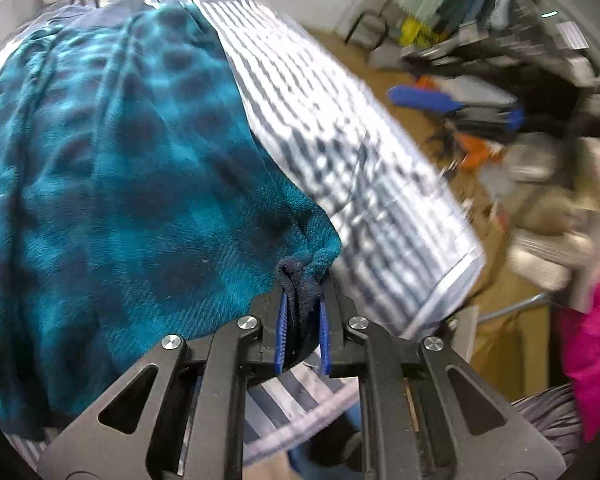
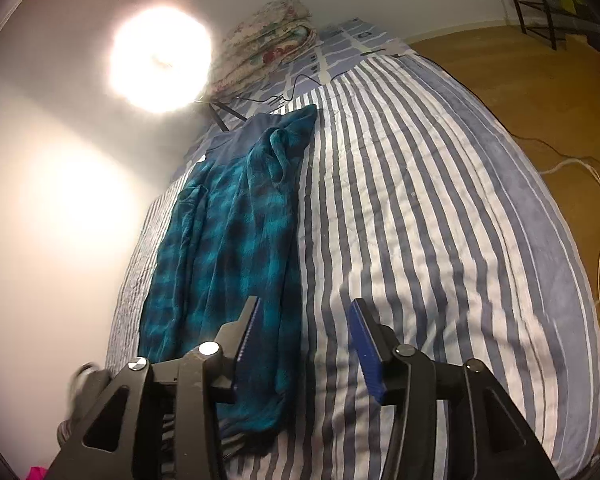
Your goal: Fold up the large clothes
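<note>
While the teal checked garment (image 2: 228, 240) lies lengthwise along the striped bed (image 2: 420, 220), running toward the folded quilt (image 2: 268, 40), your left gripper (image 1: 302, 312) angles down, clamped on its dark hem; your right gripper (image 2: 304, 340) hangs spread and empty above.

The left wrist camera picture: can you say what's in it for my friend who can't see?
The left gripper is shut on the dark hem of a fuzzy teal plaid garment, which spreads over a blue-and-white striped bedspread. To the right, blurry clutter sits on a wooden floor.
</note>
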`<action>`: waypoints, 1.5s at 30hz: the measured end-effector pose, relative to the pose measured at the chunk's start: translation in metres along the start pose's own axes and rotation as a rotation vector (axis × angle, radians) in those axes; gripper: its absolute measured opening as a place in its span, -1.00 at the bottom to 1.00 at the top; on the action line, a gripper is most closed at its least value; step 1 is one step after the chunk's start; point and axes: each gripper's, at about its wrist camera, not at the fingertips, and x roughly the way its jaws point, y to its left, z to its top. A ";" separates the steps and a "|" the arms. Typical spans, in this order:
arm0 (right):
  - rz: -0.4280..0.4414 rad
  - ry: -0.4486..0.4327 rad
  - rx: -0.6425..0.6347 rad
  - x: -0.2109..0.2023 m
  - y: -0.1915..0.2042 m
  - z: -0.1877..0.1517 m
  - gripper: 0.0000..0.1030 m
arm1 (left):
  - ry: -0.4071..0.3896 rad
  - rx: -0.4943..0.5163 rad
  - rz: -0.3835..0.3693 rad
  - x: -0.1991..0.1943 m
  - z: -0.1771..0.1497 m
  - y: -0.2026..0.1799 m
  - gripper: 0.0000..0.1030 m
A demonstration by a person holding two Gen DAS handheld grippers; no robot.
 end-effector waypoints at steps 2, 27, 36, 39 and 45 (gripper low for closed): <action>-0.013 -0.002 -0.022 0.012 0.005 0.016 0.05 | -0.028 -0.022 -0.025 -0.012 0.001 0.003 -0.79; -0.070 0.140 -0.046 0.200 0.071 0.119 -0.92 | -0.126 -0.250 -0.186 -0.065 -0.021 0.074 -0.80; -0.217 0.136 -0.306 0.210 0.180 0.111 -0.93 | -0.178 -0.414 -0.177 -0.089 -0.052 0.115 -0.80; -0.242 0.163 -0.403 0.238 0.218 0.102 -0.93 | -0.188 -0.457 -0.164 -0.095 -0.063 0.129 -0.80; -0.295 0.243 -0.559 0.307 0.265 0.074 -0.93 | -0.180 -0.529 -0.145 -0.093 -0.079 0.155 -0.80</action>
